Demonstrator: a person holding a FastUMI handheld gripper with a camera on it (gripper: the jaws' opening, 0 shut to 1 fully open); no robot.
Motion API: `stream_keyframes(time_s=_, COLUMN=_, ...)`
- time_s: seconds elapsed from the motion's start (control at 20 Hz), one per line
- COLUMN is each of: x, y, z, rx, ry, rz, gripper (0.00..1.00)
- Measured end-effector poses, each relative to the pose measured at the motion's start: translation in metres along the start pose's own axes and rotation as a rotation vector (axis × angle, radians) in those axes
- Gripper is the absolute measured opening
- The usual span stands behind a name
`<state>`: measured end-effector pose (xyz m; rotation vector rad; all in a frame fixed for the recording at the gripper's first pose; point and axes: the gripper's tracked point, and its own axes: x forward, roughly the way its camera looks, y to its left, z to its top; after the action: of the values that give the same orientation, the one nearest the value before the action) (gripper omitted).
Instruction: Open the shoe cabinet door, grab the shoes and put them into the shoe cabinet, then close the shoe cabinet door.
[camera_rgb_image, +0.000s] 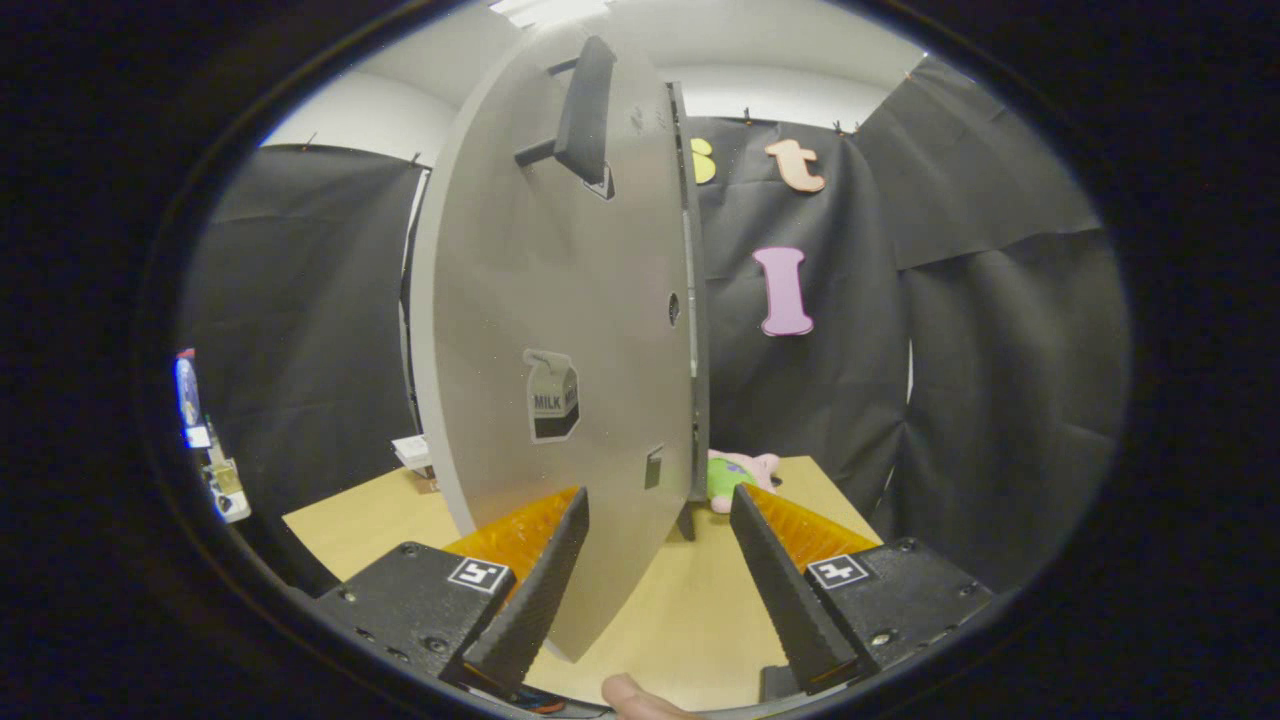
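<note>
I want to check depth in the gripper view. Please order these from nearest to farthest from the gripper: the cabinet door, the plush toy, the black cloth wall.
From the open gripper:
1. Cabinet door: its lower edge reaches between the fingers.
2. Plush toy: on the table, beyond the door's edge.
3. Black cloth wall: behind the table, farthest.

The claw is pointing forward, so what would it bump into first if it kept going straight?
Most likely the grey cabinet door. Its lower edge already sits between the open claw's fingers, nearer the left one. Depth is hard to judge, but nothing else looks closer.
</note>
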<state>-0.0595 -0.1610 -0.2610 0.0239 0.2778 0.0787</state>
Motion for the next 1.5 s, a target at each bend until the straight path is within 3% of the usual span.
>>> stream_keyframes(time_s=0.25, x=0.024, y=0.019, z=-0.001, rx=0.015, ry=-0.017, rz=-0.035, gripper=0.94)
stream_keyframes(time_s=0.45, x=0.046, y=0.056, z=0.0, rx=0.003, ry=-0.02, rz=-0.003, gripper=0.93)
stream_keyframes(time_s=0.6, x=0.061, y=0.106, z=-0.012, rx=0.002, ry=0.0, rz=0.108, gripper=0.94)
stream_keyframes(time_s=0.7, x=0.07, y=0.147, z=-0.027, rx=0.08, ry=0.053, rz=0.243, gripper=0.94)
stream_keyframes(time_s=0.8, x=0.07, y=0.167, z=-0.035, rx=0.126, ry=0.104, rz=0.305, gripper=0.95)
stream_keyframes(time_s=1.1, x=0.061, y=0.162, z=-0.02, rx=0.054, ry=0.042, rz=0.239, gripper=0.95)
stream_keyframes(time_s=1.5, x=0.014, y=0.143, z=0.032, rx=-0.017, ry=-0.089, rz=0.141, gripper=0.95)
